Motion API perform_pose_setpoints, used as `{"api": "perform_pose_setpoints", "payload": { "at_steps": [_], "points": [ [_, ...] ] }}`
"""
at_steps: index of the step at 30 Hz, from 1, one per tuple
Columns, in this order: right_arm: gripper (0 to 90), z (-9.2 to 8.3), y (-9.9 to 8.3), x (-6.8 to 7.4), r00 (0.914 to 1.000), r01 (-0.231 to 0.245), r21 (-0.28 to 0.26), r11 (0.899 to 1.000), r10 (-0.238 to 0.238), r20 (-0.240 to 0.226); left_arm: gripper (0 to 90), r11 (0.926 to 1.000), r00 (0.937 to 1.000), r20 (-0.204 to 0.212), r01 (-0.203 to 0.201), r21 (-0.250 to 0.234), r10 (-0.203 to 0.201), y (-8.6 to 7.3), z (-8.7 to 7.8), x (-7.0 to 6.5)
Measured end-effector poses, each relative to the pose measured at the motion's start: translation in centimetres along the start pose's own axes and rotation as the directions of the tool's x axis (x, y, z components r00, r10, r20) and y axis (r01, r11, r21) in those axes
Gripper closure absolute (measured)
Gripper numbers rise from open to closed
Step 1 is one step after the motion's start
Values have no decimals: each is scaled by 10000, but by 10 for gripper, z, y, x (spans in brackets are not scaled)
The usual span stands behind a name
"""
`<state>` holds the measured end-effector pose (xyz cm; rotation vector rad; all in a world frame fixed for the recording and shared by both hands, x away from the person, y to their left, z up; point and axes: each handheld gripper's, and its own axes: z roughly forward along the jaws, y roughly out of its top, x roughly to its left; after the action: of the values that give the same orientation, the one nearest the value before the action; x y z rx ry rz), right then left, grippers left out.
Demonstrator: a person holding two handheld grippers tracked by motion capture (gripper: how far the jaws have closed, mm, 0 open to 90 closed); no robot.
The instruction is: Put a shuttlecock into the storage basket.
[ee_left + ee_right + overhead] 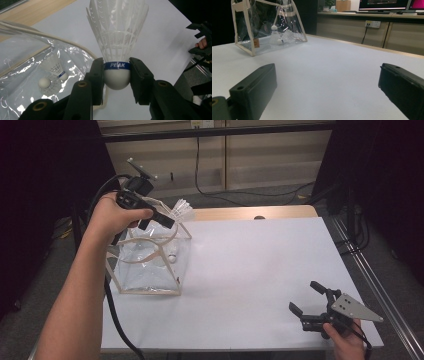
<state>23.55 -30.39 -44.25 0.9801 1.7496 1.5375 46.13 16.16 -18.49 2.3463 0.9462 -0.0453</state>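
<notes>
My left gripper [165,220] [117,81] is shut on a white feather shuttlecock [117,45] [183,210], its jaws clamping the cork base at the blue band, feathers pointing away. It hovers above the open top of a clear plastic bag with beige trim [150,262] [22,82] [265,25]. Two shuttlecocks [51,75] [278,36] lie inside the bag. My right gripper [307,297] [327,87] rests low at the table's near right corner, jaws wide apart with nothing between them.
The white table sheet [260,270] stretches between bag and right gripper. A wooden table edge [250,212] runs along the back. Cables trail on the floor behind. A metal rail [380,290] runs along the right side.
</notes>
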Motion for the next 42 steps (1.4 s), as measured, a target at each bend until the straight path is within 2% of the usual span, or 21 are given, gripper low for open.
{"api": "perform_pose_setpoints", "payload": {
  "at_steps": [8,11,13,14,20,25,31,37,38,42],
  "points": [
    [14,0,0,0,10000,9,0,10000,-9,6,657,9999,9999,-80,149,-75,-150,-4,-9,6],
    [14,0,0,0,10000,-22,8,10000,22,8,657,9994,9993,-187,312,-146,-315,-7,-10,9],
    [15,0,0,0,10000,1,5,10000,-1,11,657,9997,9992,-312,241,-44,-242,-8,-12,11],
    [14,0,0,0,10000,-11,7,10000,11,10,657,9993,9987,-358,351,-129,-355,-9,-13,12],
    [14,1,0,1,10000,-7,14,10000,7,-3,658,9992,9978,-546,369,-176,-378,-13,-17,17],
    [14,1,0,1,10000,-33,5,10000,33,-17,657,9991,9968,-691,407,-72,-411,-19,-16,24],
    [14,1,0,1,10000,-30,5,10000,30,-8,657,9972,9939,-813,728,-172,-740,-28,-15,35],
    [14,1,0,1,10000,11,7,10000,-11,-45,657,9967,9929,-869,814,36,-808,-32,-11,45],
    [14,1,0,1,10000,19,7,10000,-19,-45,656,9956,9916,-892,928,-87,-932,-33,-10,45],
    [14,2,-1,1,10000,37,32,10000,-36,-43,656,9960,9921,-878,891,-40,-891,-33,-8,50]
  ]
}}
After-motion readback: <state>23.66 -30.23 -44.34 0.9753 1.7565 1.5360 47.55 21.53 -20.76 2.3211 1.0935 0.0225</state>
